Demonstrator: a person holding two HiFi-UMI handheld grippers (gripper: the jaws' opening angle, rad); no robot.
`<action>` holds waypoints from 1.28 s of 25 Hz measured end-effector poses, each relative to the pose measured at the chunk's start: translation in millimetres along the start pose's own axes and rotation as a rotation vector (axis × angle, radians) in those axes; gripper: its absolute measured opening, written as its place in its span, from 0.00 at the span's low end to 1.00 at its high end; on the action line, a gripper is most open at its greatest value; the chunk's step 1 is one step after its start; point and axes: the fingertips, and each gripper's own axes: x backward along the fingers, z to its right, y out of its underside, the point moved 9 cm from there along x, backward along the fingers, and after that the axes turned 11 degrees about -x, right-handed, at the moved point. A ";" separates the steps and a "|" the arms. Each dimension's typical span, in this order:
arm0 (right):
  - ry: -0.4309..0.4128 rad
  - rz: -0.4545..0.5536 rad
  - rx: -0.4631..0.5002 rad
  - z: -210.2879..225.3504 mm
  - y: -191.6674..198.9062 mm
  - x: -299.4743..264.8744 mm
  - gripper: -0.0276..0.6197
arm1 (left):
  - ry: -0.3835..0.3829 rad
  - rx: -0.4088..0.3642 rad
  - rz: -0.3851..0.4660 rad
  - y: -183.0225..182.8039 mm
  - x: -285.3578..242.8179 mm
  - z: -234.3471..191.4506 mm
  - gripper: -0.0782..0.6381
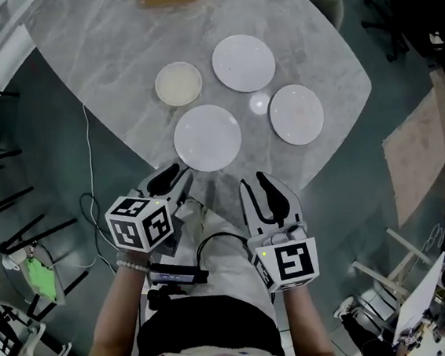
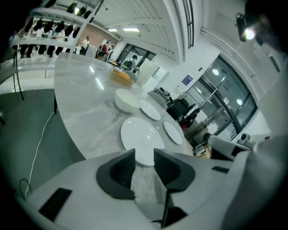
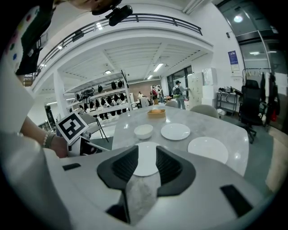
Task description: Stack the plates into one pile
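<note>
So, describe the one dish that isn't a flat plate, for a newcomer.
On the grey marble table, four dishes cluster near the person. The bowl sits at the cluster's far left, beyond the nearest plate. It alone is smaller, deeper and cream-tinted; the rest are flat white.

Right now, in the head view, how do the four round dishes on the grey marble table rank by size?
1. Nearest white plate, though nearness may flatter it.
2. Far white plate, almost alike.
3. Right white plate.
4. Small cream bowl.
</note>
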 end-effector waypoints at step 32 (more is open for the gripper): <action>0.016 -0.058 -0.044 11.7 26.4 -5.7 0.21 | -0.029 0.391 0.027 14.4 -31.1 -21.9 0.26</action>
